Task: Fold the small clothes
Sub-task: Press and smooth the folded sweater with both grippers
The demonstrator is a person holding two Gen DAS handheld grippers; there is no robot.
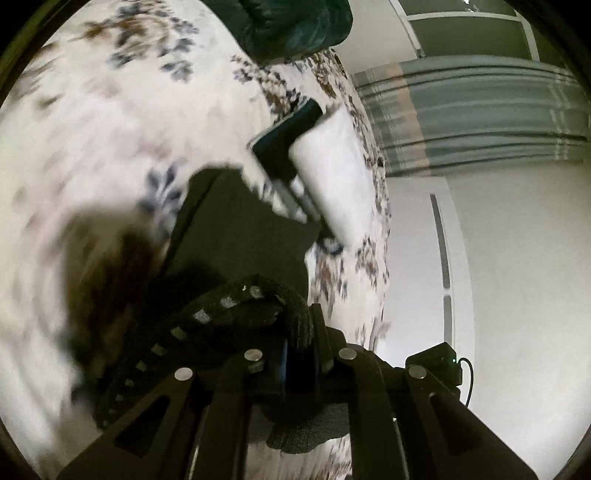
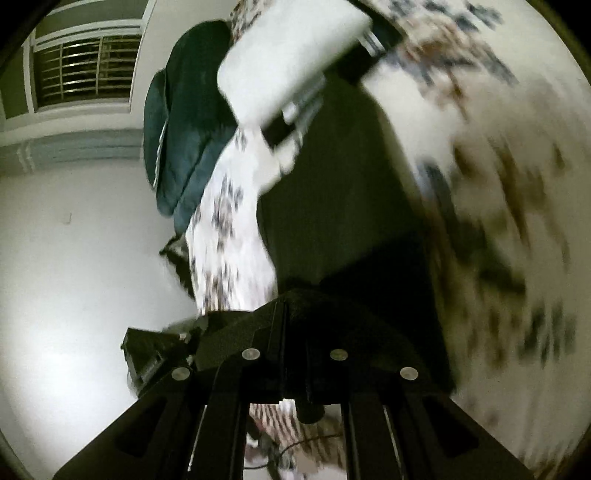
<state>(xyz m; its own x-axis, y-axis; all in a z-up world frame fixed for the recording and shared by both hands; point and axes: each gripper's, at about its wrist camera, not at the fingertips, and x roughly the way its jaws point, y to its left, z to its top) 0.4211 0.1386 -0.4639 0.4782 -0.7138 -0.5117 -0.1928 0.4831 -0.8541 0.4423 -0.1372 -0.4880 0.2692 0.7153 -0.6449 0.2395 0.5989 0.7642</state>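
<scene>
Left gripper (image 1: pixel 301 343) clenched on the knit band of a dark garment (image 1: pixel 236 236) lying on a floral bedsheet (image 1: pixel 92 129). Right gripper (image 2: pixel 295 325) also clamped on the garment's near edge. Far end: teal pillow (image 1: pixel 291 26); white-and-black device (image 2: pixel 291 62) over the garment.
</scene>
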